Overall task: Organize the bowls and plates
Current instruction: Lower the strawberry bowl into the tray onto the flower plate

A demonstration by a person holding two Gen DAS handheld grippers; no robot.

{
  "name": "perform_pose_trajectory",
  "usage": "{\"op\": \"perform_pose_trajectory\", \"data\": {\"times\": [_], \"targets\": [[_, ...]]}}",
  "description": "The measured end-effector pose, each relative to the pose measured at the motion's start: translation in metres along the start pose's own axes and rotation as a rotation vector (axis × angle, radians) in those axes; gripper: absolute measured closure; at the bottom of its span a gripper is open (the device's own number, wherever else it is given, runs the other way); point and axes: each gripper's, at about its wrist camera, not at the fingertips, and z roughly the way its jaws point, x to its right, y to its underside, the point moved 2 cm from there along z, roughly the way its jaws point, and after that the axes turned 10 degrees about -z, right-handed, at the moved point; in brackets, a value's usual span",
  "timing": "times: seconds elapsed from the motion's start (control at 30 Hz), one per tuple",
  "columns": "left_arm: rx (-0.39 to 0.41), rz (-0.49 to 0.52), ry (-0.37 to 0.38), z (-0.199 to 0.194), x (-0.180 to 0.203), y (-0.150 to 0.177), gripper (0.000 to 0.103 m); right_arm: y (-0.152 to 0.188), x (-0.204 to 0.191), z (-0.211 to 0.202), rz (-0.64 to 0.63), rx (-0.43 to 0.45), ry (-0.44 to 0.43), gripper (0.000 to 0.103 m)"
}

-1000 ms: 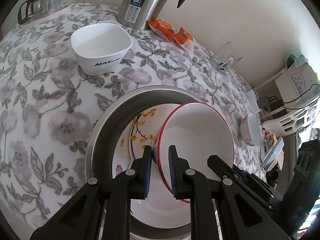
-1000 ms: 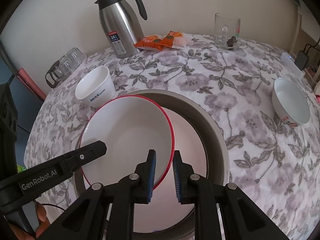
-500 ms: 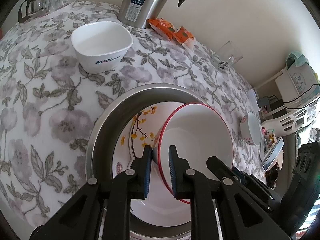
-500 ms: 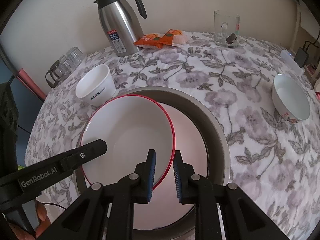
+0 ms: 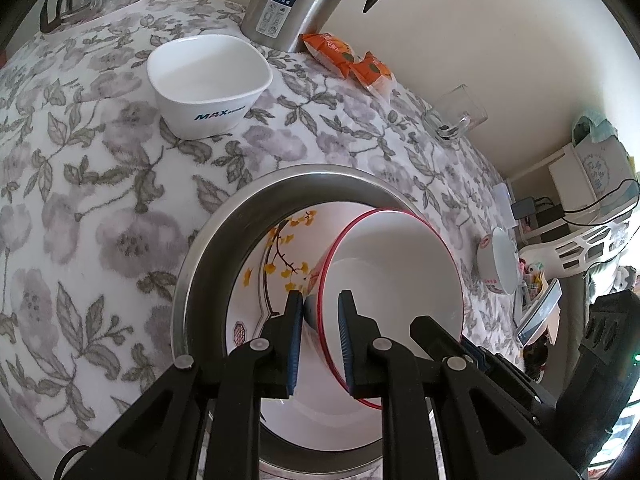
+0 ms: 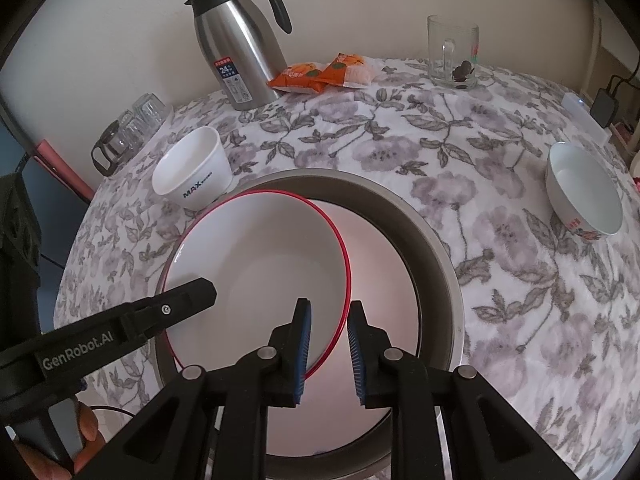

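A red-rimmed white bowl is held tilted inside a large steel basin, above a white plate with yellow flowers. My left gripper is shut on the bowl's near rim. In the right wrist view the same bowl lies over the basin. My right gripper is shut on its right rim. The left gripper's finger reaches in from the left.
A square white MAX bowl stands beyond the basin, and a round white bowl to the right. A steel thermos, orange snack packets, a glass mug and small glasses line the back of the flowered tablecloth.
Both grippers and the bowl have sunk a little lower into the basin. The grips have not changed.
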Motion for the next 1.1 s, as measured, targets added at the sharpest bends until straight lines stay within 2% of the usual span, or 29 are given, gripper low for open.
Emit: {"op": "perform_pose_trajectory", "data": {"times": [0.13,0.4,0.5,0.57,0.9,1.1], "targets": [[-0.006,-0.021,0.016,0.001,-0.002,0.000,0.082,0.000,0.001,0.001,0.004,-0.001,-0.005,0.081],[-0.007,-0.048,0.024,0.000,-0.004,-0.002,0.081,0.000,0.001,0.001,0.007,-0.002,-0.010,0.081],[0.002,-0.044,0.019,-0.001,-0.004,-0.002,0.075,0.000,0.002,0.002,0.011,-0.003,-0.018,0.081],[0.013,-0.039,0.013,-0.003,-0.003,-0.003,0.071,-0.001,0.001,0.002,0.010,-0.006,-0.020,0.081],[0.073,-0.062,0.028,-0.016,-0.006,-0.009,0.067,-0.005,0.006,-0.007,0.018,0.012,-0.024,0.081],[0.147,-0.059,0.004,-0.030,-0.006,-0.012,0.067,-0.009,0.012,-0.018,0.024,0.043,-0.011,0.081]]}}
